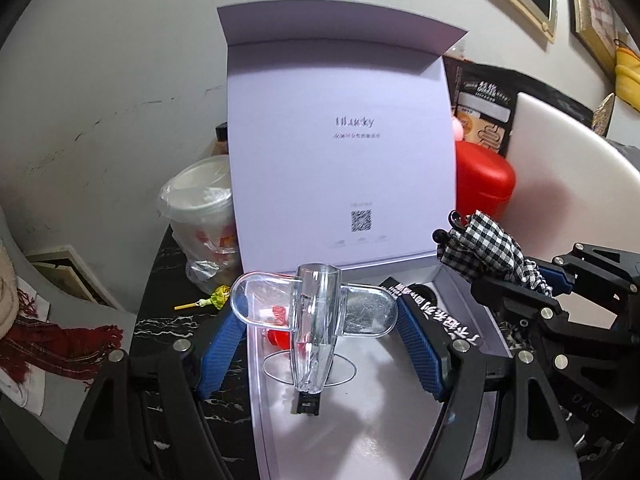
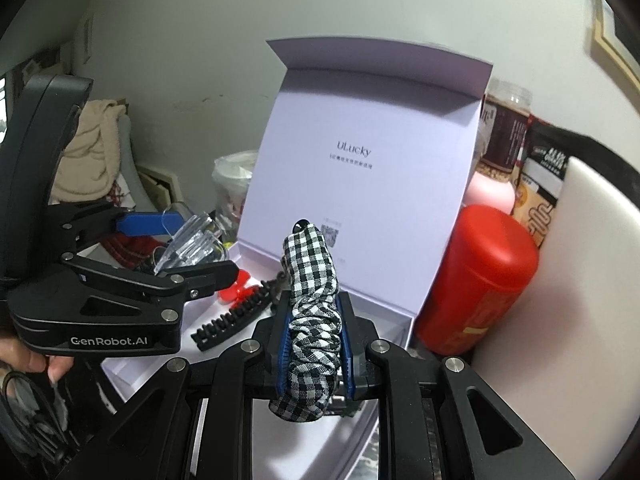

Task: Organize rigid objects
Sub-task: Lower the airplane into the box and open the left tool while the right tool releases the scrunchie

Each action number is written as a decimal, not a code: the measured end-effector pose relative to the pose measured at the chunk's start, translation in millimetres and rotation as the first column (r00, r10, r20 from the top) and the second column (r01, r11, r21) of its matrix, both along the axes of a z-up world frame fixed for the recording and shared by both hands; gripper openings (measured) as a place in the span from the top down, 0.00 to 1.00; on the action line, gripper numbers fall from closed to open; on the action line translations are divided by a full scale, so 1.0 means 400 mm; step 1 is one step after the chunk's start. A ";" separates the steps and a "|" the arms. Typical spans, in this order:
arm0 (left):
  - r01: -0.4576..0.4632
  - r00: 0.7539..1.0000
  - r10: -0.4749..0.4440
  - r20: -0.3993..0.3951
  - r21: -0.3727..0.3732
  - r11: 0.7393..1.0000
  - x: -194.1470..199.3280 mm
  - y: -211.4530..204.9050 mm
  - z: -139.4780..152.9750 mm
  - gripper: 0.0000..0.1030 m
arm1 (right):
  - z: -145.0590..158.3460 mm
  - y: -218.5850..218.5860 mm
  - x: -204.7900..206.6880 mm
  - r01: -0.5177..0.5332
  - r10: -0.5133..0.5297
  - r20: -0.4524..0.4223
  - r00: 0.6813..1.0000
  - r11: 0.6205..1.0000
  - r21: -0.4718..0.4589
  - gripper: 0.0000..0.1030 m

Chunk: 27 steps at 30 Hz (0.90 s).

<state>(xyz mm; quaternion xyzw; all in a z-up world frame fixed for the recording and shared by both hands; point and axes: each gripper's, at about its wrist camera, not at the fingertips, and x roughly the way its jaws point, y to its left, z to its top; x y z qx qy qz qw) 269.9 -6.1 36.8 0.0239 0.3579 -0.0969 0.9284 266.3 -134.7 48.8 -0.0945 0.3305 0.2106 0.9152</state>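
My left gripper (image 1: 314, 305) is shut on a clear plastic hair claw clip (image 1: 320, 328), its wings pressed between the blue pads, above the open white box (image 1: 256, 408). The box lid (image 1: 340, 140) stands upright behind it. My right gripper (image 2: 314, 300) is shut on a black-and-white checked scrunchie (image 2: 312, 276) over the box's right side. That scrunchie (image 1: 488, 248) and right gripper (image 1: 560, 280) also show in the left wrist view. Inside the box lie a red piece (image 2: 236, 289) and a black toothed hair clip (image 2: 236, 316).
A red canister (image 2: 480, 280) stands right of the box, with a jar (image 2: 504, 132) and a snack bag (image 2: 540, 184) behind it. A bagged plastic cup (image 1: 200, 208) and a lollipop (image 1: 216, 298) sit on the dark marble table (image 1: 160, 340) at left. A person's hand (image 2: 32, 360) holds the left gripper.
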 end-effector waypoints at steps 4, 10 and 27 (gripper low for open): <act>-0.003 1.000 0.003 -0.026 0.015 1.000 0.012 0.003 -0.027 0.27 | -0.031 0.002 0.015 0.009 -0.009 -0.039 0.999 1.000 0.000 0.81; 0.005 0.999 -0.003 -0.052 0.035 0.999 0.028 -0.004 -0.054 0.27 | -0.069 0.009 0.039 0.007 -0.008 -0.082 0.997 1.000 -0.013 0.81; 0.027 0.994 -0.013 -0.112 0.131 0.991 0.050 -0.040 -0.132 0.27 | -0.145 0.028 0.077 -0.007 0.000 -0.181 0.983 0.999 -0.038 0.81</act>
